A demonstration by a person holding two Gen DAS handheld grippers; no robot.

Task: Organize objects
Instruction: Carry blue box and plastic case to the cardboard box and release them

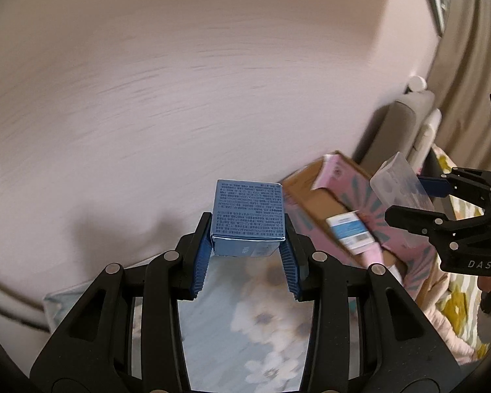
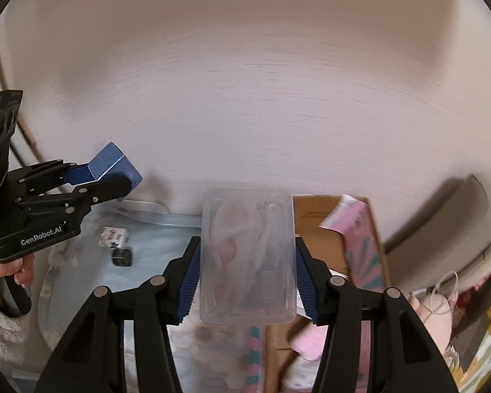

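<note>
The left gripper point(image 1: 247, 226) has its fingers clamped on a small blue box point(image 1: 248, 211), and the right gripper point(image 2: 247, 262) squeezes a clear plastic case point(image 2: 247, 258); both are raised in front of a pale pink wall point(image 1: 180, 82). Below lie a floral blue bedsheet point(image 2: 154, 239) and, to the right, an open cardboard carton point(image 2: 314, 226) with pink flaps.
</note>
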